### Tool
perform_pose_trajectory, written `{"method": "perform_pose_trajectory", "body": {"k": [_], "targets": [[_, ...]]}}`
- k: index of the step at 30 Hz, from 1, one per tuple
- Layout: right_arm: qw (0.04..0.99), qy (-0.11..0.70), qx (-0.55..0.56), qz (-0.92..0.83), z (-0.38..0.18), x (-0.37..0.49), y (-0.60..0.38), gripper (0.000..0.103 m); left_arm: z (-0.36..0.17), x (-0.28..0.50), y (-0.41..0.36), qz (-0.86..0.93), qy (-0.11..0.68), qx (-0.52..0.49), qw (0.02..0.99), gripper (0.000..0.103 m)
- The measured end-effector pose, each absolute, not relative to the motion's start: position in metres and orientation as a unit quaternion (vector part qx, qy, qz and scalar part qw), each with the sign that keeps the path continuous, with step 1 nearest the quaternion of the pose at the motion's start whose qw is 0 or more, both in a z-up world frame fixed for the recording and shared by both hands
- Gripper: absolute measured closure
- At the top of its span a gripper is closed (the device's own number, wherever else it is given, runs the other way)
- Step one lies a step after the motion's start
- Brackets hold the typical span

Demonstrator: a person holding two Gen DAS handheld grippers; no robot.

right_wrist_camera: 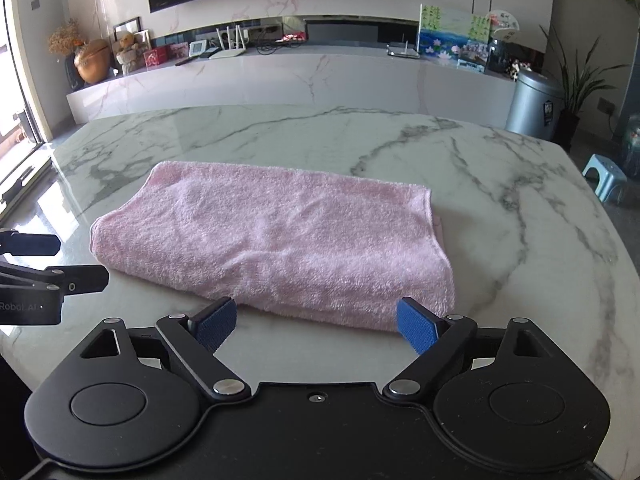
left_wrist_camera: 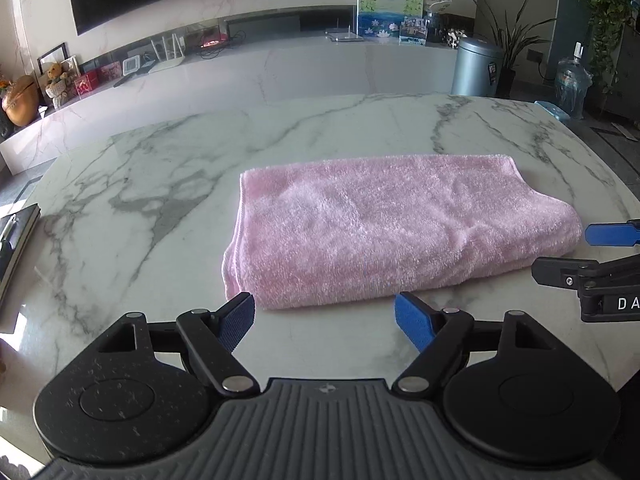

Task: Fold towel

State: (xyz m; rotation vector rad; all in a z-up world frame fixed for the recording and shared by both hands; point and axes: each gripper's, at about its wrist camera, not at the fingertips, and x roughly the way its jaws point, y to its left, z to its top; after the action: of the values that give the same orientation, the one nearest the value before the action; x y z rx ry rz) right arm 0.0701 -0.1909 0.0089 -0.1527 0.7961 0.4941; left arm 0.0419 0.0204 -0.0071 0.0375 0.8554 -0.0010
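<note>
A pink towel point(left_wrist_camera: 392, 228) lies folded into a thick rectangle on the marble table point(left_wrist_camera: 160, 184). It also shows in the right wrist view point(right_wrist_camera: 280, 240). My left gripper point(left_wrist_camera: 324, 320) is open and empty, just short of the towel's near edge. My right gripper point(right_wrist_camera: 316, 322) is open and empty, its blue pads at the towel's near edge. The right gripper shows at the right edge of the left wrist view point(left_wrist_camera: 612, 252), beside the towel's right end. The left gripper shows at the left edge of the right wrist view point(right_wrist_camera: 36, 264).
A long marble TV cabinet point(right_wrist_camera: 280, 80) with a router, frames and ornaments runs behind the table. A grey bin point(right_wrist_camera: 532, 104), plants, a water bottle point(left_wrist_camera: 570, 88) and a small blue stool point(right_wrist_camera: 604, 176) stand at the right. A dark object point(left_wrist_camera: 16, 236) lies at the table's left edge.
</note>
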Motion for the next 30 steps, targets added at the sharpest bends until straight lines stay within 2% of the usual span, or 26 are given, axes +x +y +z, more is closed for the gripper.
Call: {"method": "perform_pose_trajectory", "body": {"k": [3, 10, 30], "targets": [[0.892, 0.389, -0.067, 0.222, -0.004, 0.063, -0.188, 0.013, -0.021, 0.034, 0.015, 0.006, 0.423, 0.009, 0.906, 0.025], [0.892, 0.400, -0.058, 0.204, -0.025, 0.050, -0.182, 0.001, -0.034, 0.021, 0.010, 0.019, 0.414, 0.005, 0.910, 0.018], [0.901, 0.396, -0.066, 0.163, -0.049, 0.046, -0.187, 0.001, -0.059, 0.015, 0.006, 0.019, 0.416, -0.008, 0.909, 0.017]]}}
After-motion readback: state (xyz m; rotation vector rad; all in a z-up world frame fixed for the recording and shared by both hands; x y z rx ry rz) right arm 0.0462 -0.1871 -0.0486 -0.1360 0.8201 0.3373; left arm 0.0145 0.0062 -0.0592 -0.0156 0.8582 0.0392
